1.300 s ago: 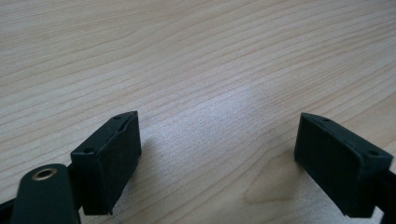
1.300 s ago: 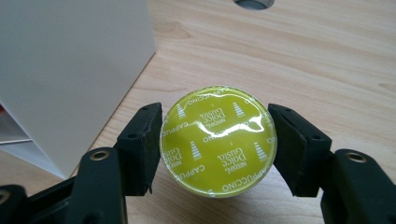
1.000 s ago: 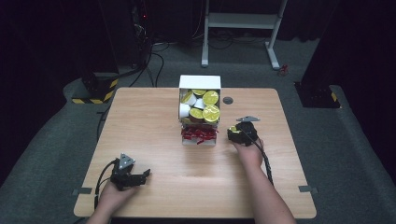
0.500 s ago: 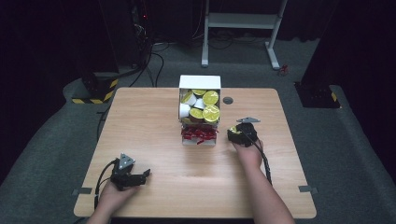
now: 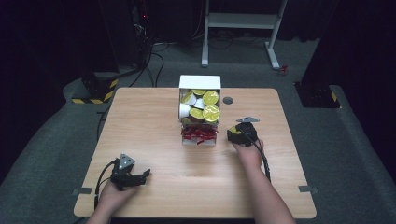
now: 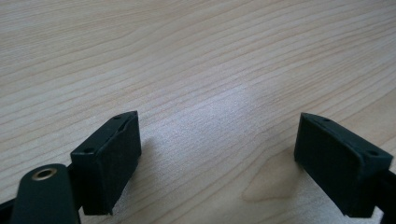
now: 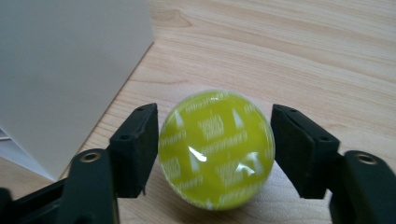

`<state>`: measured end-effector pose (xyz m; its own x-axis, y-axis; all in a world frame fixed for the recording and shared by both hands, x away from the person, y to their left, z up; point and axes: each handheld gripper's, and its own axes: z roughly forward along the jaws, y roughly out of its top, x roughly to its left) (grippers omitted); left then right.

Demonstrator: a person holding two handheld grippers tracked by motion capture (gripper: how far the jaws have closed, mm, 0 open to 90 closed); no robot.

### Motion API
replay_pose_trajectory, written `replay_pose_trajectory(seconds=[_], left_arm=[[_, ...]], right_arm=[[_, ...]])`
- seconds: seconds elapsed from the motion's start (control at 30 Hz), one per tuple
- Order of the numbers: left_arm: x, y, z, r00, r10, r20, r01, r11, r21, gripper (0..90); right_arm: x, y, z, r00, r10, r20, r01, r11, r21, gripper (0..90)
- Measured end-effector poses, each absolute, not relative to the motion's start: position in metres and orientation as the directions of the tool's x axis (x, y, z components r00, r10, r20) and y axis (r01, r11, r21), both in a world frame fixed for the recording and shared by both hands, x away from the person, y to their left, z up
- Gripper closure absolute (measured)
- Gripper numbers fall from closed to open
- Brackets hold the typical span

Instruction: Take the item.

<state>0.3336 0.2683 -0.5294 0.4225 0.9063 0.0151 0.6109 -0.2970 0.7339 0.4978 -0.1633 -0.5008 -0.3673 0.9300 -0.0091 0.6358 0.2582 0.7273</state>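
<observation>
In the right gripper view we see a yellow-green capsule (image 7: 216, 149) sitting between the jaws of the right gripper (image 7: 215, 151), its foil top with white print turned toward us. The jaws have just been opening: the one on the left of that view stands just beside the capsule, perhaps brushing its edge, and the one on the right stands a little apart from it, so we judge that the pads do not press on it. The capsule rests on the worktop (image 7: 289, 60). Beyond the left jaw in that view rises the plain white wall of a box (image 7: 70, 70), close beside the gripper.

From the high view we find the right gripper (image 5: 242, 133) just to the right of the white box (image 5: 200, 83), which holds more capsules (image 5: 205, 105) with yellow-green tops, and near the red wrappers (image 5: 199, 134) that lie at the box's near end. The capsule between the jaws is too small for us to make out there.

The left gripper (image 5: 133, 177) lies well apart from the box, in the person's left hand (image 5: 112, 196). In the left gripper view its jaws stand wide apart with bare wood (image 6: 210, 93) between them, so we call them open and holding nothing
</observation>
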Motion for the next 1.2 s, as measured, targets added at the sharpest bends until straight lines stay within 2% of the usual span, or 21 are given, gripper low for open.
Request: replay_pose_trajectory(seconds=[0.13, 0.6, 1.2], left_arm=[[0.333, 0.268, -0.53, 0.424, 0.906, 0.015, 0.61, -0.297, 0.735, 15.3], [0.333, 0.268, -0.53, 0.428, 0.904, 0.011, 0.609, -0.298, 0.735, 15.2], [0.333, 0.267, -0.53, 0.425, 0.905, 0.008, 0.611, -0.293, 0.735, 15.2]], right_arm=[[0.498, -0.162, -0.497, -0.355, 0.935, 0.005, 0.642, 0.24, 0.728, 29.6], [0.493, -0.168, -0.483, -0.367, 0.93, 0.02, 0.613, 0.225, 0.757, 29.1], [0.457, -0.18, -0.465, -0.421, 0.907, 0.034, 0.547, 0.224, 0.807, 27.6]])
